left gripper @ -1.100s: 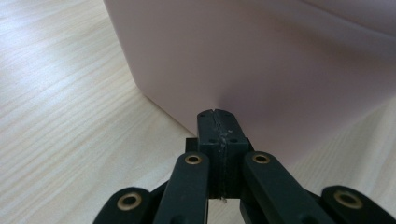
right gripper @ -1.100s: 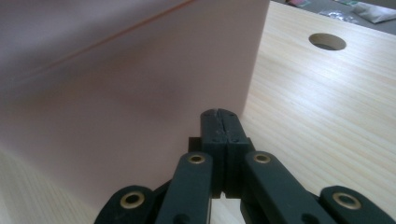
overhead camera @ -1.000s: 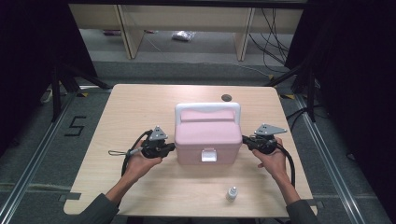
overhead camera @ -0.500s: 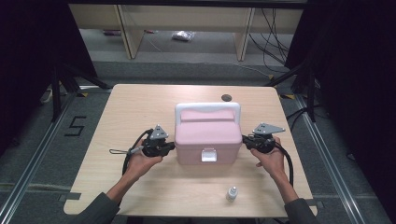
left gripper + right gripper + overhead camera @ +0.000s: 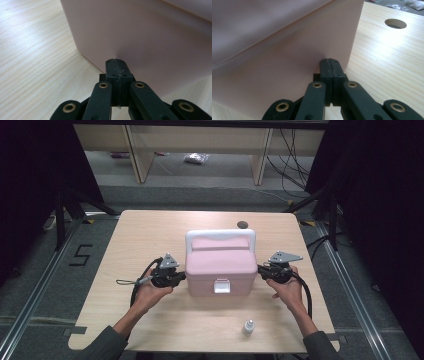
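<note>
The table (image 5: 150, 240) is pale wood with fine grain and a soft sheen. The box (image 5: 220, 270) is smooth pink plastic, matt, with a white handle (image 5: 220, 236). The left gripper (image 5: 116, 66) is matt black plastic with brass-coloured rivets.

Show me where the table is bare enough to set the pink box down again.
Free: the far left corner of the table behind the left tool, and the near left strip. Crowded: the middle, where both shut tools flank the pink box, and near right by the small bottle.
</note>
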{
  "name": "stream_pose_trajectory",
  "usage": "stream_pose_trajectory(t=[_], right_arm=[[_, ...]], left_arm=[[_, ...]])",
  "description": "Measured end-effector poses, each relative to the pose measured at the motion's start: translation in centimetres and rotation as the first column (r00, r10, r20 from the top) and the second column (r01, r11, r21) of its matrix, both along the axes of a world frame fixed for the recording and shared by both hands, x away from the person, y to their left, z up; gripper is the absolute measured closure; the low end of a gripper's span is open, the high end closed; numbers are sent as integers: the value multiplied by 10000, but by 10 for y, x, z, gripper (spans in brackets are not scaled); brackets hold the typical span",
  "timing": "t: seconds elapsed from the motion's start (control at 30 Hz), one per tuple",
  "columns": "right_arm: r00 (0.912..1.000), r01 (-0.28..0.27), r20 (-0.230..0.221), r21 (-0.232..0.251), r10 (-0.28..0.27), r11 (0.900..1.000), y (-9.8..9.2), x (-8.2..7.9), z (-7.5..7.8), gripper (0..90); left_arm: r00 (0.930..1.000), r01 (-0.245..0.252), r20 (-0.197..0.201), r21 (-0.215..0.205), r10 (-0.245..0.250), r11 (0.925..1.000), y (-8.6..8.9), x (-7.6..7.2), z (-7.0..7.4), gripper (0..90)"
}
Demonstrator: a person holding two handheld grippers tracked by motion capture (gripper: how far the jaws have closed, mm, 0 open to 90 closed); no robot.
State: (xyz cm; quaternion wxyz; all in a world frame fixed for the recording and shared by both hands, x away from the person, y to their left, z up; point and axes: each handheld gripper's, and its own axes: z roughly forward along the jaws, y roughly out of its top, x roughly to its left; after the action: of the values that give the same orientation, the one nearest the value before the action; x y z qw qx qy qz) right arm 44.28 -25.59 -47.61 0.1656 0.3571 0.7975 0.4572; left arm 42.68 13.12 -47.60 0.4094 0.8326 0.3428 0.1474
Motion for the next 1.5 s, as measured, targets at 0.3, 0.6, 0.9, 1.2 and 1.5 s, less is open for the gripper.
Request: stream_pose_trajectory(t=[0.3,0.6,0.9,1.2,1.5], right_arm=[[10000,-36,-14,-64,36,10000,5,4,1,900],[10000,-60,32,-172,61,9998,5,5,2,900],[9998,145,-115,-77,-145,9999,8,5,1,900],[9998,117,148,-216,-114,9997,10,9,2,900],[9997,260,-29,-24,-260,9997,12,11,1,900]], left_arm=[[10000,-96,-19,-23,96,10000,3,1,0,897],[10000,-53,-61,-65,52,10000,3,2,-1,898],[9997,-152,-181,-100,151,9998,4,5,-1,898],[9993,-273,-245,-194,269,9994,5,12,-2,898],[9983,-314,-495,-368,295,9988,7,17,-2,899]])
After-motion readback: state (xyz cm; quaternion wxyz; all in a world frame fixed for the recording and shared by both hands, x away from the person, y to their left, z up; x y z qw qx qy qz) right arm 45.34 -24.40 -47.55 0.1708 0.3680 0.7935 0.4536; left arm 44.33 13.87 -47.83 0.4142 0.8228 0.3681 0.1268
